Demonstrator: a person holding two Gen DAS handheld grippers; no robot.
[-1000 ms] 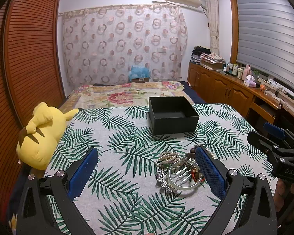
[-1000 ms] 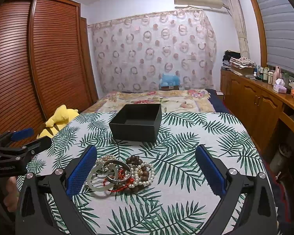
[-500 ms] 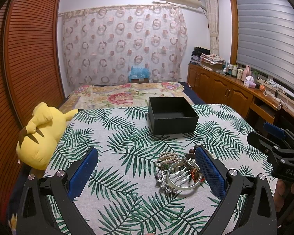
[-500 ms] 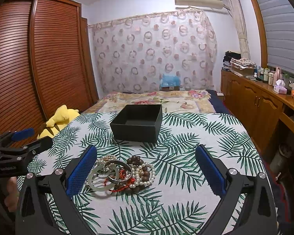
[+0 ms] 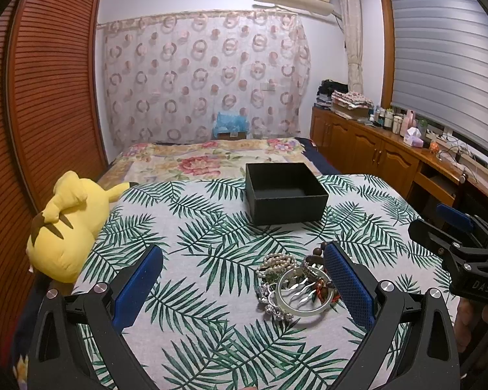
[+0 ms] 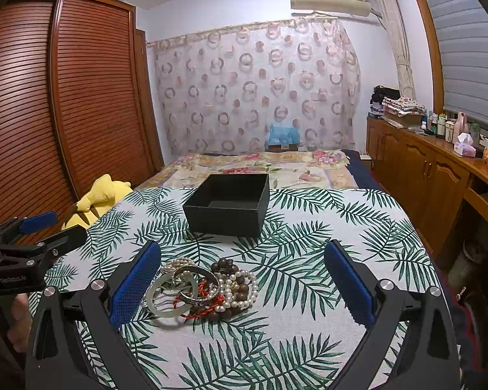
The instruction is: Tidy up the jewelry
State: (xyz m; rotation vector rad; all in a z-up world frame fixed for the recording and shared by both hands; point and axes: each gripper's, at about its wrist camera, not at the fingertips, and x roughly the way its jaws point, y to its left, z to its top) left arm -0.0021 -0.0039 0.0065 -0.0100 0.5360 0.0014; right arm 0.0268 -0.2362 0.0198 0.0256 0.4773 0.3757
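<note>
A heap of jewelry (image 5: 294,284) lies on the palm-leaf cloth: pearl strands, silver bangles, brown beads and a red cord. It also shows in the right wrist view (image 6: 201,287). An open, empty black box (image 5: 284,191) stands beyond the heap, also seen in the right wrist view (image 6: 229,204). My left gripper (image 5: 244,287) is open and empty, its right finger beside the heap. My right gripper (image 6: 244,287) is open and empty, its left finger beside the heap. Each gripper shows at the edge of the other's view.
A yellow plush toy (image 5: 66,219) lies at the cloth's left edge. A bed with a floral quilt (image 5: 211,159) lies behind the box. Wooden cabinets (image 5: 374,159) with bottles run along the right wall. A slatted wardrobe (image 6: 65,113) stands on the left.
</note>
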